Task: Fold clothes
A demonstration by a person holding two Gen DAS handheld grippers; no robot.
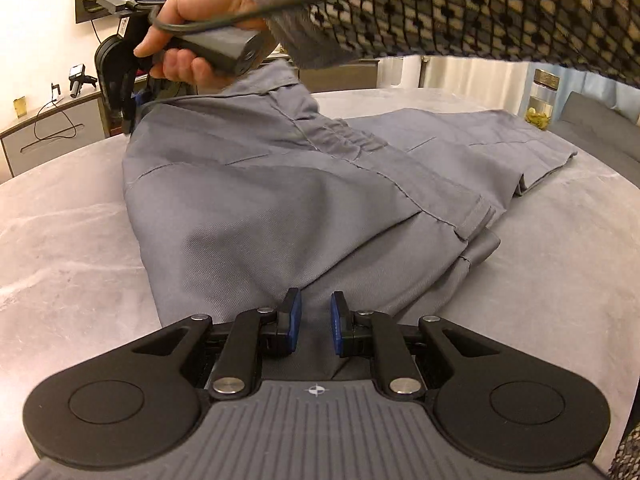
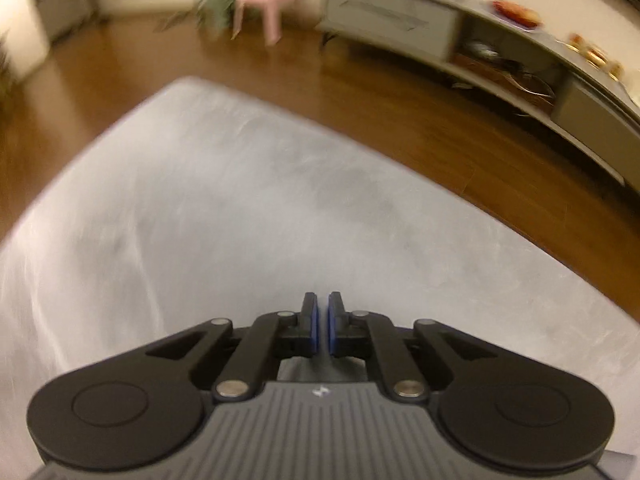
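Left wrist view shows grey trousers [image 1: 304, 184] draped on the table [image 1: 72, 232], the left gripper [image 1: 316, 316] pinching one corner and the right gripper [image 1: 128, 120] apparently another, lifting an edge, seemingly to fold.

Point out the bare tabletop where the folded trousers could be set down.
Bare table lies left of the grey trousers, and another strip to their right, toward the near edge. The middle is crowded by the trousers; the far left corner by the right gripper and hand.
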